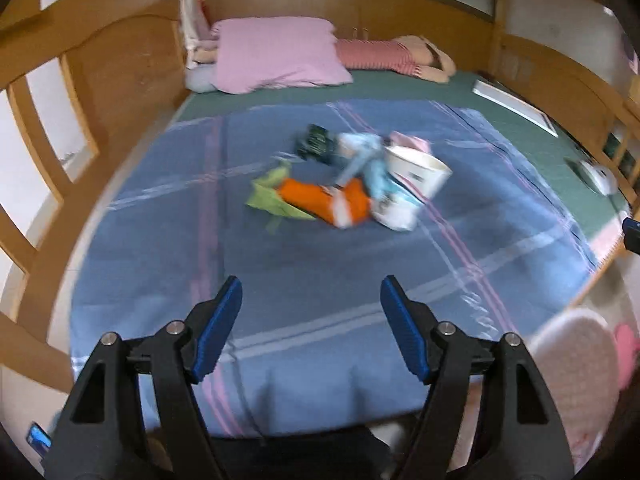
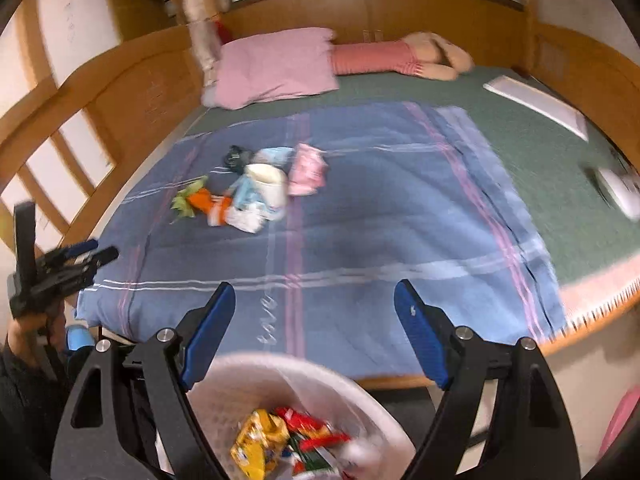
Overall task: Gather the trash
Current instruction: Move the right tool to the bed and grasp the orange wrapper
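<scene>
Both grippers, left gripper (image 1: 311, 294) and right gripper (image 2: 315, 302), are held wide apart and empty above the blue blanket (image 1: 328, 280). Remaining trash (image 1: 344, 184) is heaped mid-bed; one wrapper should be pinched, then carried to the bin (image 2: 248, 376).

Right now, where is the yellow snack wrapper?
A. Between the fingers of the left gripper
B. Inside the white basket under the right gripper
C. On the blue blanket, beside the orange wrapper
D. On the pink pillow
B: in the right wrist view the yellow snack wrapper lies inside the white basket with red wrappers, below the open right gripper.
</scene>
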Available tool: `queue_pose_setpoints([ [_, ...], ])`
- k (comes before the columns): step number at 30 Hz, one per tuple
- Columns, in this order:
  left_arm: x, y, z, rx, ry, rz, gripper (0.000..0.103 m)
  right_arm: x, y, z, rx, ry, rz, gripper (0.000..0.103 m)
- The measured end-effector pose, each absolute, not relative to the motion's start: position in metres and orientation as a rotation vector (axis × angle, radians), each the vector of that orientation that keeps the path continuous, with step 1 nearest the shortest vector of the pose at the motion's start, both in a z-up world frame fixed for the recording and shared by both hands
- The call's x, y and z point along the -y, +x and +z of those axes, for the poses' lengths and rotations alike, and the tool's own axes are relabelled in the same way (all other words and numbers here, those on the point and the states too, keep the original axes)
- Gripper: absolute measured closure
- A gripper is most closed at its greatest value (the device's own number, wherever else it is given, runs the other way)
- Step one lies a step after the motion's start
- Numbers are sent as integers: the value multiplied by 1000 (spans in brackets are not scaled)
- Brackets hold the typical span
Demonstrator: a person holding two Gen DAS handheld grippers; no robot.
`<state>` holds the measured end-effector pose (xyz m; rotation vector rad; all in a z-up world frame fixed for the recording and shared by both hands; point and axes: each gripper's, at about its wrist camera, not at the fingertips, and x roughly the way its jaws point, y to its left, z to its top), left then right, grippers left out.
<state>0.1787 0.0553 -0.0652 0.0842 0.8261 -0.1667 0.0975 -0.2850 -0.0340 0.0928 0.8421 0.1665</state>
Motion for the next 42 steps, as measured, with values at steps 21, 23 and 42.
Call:
queue_pose_setpoints([
  [21, -189, 225, -115, -926, -231, 188, 27, 23, 354, -172, -948, -362, 313, 56],
  [23, -191, 223, -116, -929, -238, 187, 26, 16, 368, -188, -1003, -377, 317, 46],
  [42, -176, 290, -130, -940, -312, 42, 23, 112, 312, -141, -1178, 398, 653, 61],
])
